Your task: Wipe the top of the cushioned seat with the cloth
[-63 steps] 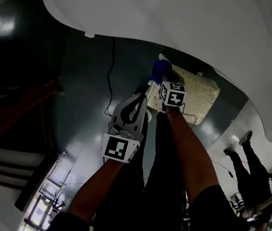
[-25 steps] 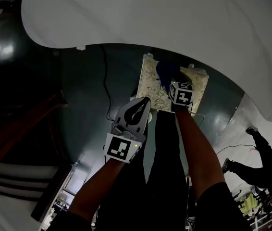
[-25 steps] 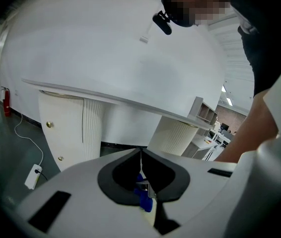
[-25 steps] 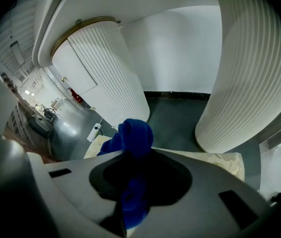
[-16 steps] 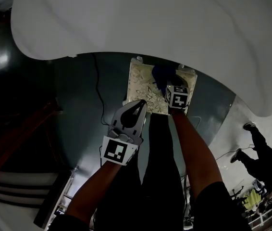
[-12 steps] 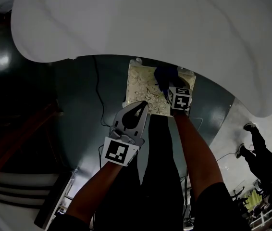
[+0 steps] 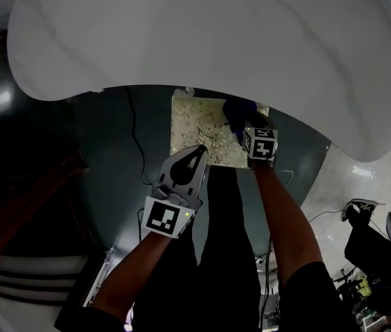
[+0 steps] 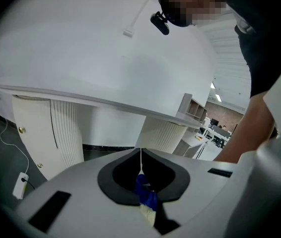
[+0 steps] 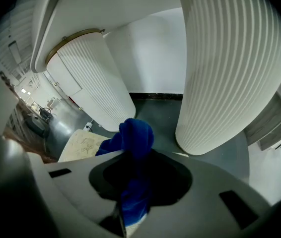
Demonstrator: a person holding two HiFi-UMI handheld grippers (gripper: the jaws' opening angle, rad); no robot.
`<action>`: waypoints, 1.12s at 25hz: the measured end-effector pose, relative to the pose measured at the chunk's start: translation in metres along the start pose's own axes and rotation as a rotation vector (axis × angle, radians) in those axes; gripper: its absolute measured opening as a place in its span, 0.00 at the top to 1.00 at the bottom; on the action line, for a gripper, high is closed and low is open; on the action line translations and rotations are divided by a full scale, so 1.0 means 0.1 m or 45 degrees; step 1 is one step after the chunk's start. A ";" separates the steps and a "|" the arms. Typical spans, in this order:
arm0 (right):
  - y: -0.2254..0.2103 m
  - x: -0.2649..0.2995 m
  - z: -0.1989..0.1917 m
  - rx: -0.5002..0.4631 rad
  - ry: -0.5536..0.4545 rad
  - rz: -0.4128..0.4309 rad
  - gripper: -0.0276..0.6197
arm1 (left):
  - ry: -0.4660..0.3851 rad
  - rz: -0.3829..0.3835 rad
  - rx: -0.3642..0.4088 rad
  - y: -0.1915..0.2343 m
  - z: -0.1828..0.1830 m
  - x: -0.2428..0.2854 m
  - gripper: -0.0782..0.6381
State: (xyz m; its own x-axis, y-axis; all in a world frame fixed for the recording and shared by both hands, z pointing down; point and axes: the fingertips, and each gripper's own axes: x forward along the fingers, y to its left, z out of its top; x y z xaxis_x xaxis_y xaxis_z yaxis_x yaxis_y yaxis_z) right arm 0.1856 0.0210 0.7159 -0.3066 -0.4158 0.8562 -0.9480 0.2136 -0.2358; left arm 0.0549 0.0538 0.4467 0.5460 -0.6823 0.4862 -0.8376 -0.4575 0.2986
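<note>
The cushioned seat (image 7: 199,133) is a square cream pad with a leafy pattern, low on the dark floor under the table's edge. My right gripper (image 7: 247,128) is shut on a blue cloth (image 7: 239,111) that rests on the seat's far right part. In the right gripper view the cloth (image 9: 135,135) bulges out of the gripper (image 9: 130,155), with the seat (image 9: 83,145) to its left. My left gripper (image 7: 200,149) is shut and hovers over the seat's near edge. In its own view the gripper (image 8: 140,152) holds nothing; the cloth (image 8: 145,195) shows below the tips.
A large white tabletop (image 7: 202,33) overhangs the far side. Two white ribbed pedestals (image 9: 230,73) (image 9: 96,78) stand just past the seat. A black cable (image 7: 135,151) runs over the floor at left. The person's dark legs (image 7: 226,241) are close behind the seat.
The right gripper has dragged the blue cloth from the seat's far left corner across to its far right part. The left gripper stays shut by the near edge.
</note>
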 end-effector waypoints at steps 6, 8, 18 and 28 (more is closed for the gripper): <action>-0.31 0.01 -0.13 0.060 -0.013 -0.022 0.81 | 0.011 -0.064 0.039 -0.27 0.01 0.12 0.86; -0.40 0.01 -0.15 0.062 -0.001 -0.028 0.81 | 0.023 -0.089 0.045 -0.36 0.02 0.16 0.86; -1.07 -0.04 -0.48 0.281 0.107 -0.129 0.82 | 0.037 -0.105 0.001 -0.37 0.13 0.25 0.86; -0.72 -0.58 0.01 0.299 -0.026 -0.134 0.82 | -0.015 -0.043 -0.018 -0.07 0.19 0.02 0.86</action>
State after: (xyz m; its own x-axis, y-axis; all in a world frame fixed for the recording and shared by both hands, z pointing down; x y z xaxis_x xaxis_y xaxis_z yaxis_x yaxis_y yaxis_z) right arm 0.2719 0.0283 0.6826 -0.2047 -0.4429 0.8729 -0.9678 -0.0418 -0.2482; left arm 0.0625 0.0450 0.4297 0.5744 -0.6730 0.4660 -0.8186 -0.4727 0.3262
